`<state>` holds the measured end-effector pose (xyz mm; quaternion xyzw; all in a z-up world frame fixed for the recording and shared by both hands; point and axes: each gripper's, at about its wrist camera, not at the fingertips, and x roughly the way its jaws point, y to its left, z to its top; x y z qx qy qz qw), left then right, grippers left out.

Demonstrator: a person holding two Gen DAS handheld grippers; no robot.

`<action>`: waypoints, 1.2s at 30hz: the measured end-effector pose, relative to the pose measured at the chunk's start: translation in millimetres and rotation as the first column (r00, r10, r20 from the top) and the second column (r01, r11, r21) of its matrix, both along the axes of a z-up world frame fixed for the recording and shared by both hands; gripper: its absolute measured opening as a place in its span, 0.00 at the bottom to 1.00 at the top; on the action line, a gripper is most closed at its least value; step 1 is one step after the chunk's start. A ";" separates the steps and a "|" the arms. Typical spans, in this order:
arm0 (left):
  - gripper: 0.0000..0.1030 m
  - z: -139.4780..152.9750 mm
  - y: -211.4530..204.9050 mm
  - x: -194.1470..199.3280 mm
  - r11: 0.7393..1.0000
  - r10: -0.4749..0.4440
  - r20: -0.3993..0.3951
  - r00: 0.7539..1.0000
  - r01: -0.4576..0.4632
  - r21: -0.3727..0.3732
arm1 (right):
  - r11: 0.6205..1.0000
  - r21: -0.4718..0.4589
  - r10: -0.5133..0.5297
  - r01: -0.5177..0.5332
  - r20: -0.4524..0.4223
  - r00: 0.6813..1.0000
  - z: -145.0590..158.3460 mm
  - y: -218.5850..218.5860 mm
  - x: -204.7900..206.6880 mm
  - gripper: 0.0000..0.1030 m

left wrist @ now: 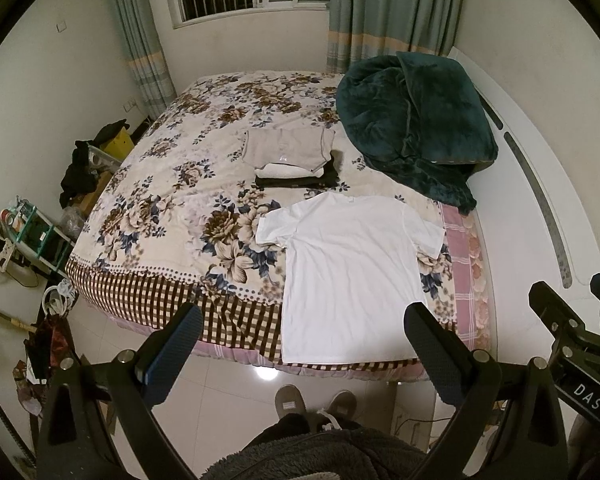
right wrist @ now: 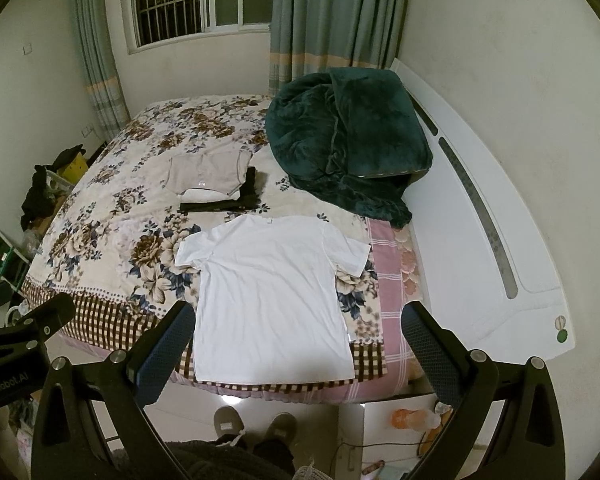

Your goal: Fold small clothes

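A white T-shirt [left wrist: 348, 272] lies spread flat on the floral bedspread [left wrist: 172, 208], collar away from me and hem at the bed's near edge; it also shows in the right wrist view [right wrist: 272, 292]. Behind it sits a pile of folded clothes: a beige piece [left wrist: 288, 148] on top of white and black ones [left wrist: 296, 180], also in the right wrist view [right wrist: 212, 174]. My left gripper [left wrist: 304, 328] is open and empty, held above the floor short of the bed. My right gripper [right wrist: 300, 328] is open and empty, likewise short of the hem.
A bunched dark green blanket [left wrist: 416, 120] lies at the bed's back right beside the white headboard [left wrist: 540, 208]. Shelves and clutter [left wrist: 40, 236] stand left of the bed. The person's slippered feet [right wrist: 256, 424] stand on the tiled floor. The other gripper's body shows at the right [left wrist: 572, 340].
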<state>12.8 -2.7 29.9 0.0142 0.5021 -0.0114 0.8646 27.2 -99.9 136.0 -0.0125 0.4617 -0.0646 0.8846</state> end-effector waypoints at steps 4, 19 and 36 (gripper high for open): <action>1.00 -0.1 0.1 -0.7 1.000 0.001 0.000 1.000 -0.001 -0.001 | 1.000 -0.002 0.000 0.000 -0.002 1.000 -1.6 1.7 2.3 1.00; 1.00 -18.6 25.9 50.9 1.000 0.018 -0.003 1.000 -0.018 -0.005 | 0.999 0.029 -0.038 0.040 -0.047 0.998 -44.3 8.2 35.9 1.00; 1.00 -220.0 15.8 228.7 0.987 0.102 -0.102 0.990 -0.088 0.135 | 0.797 0.204 -0.520 0.568 -0.244 0.818 -308.7 -177.7 210.6 1.00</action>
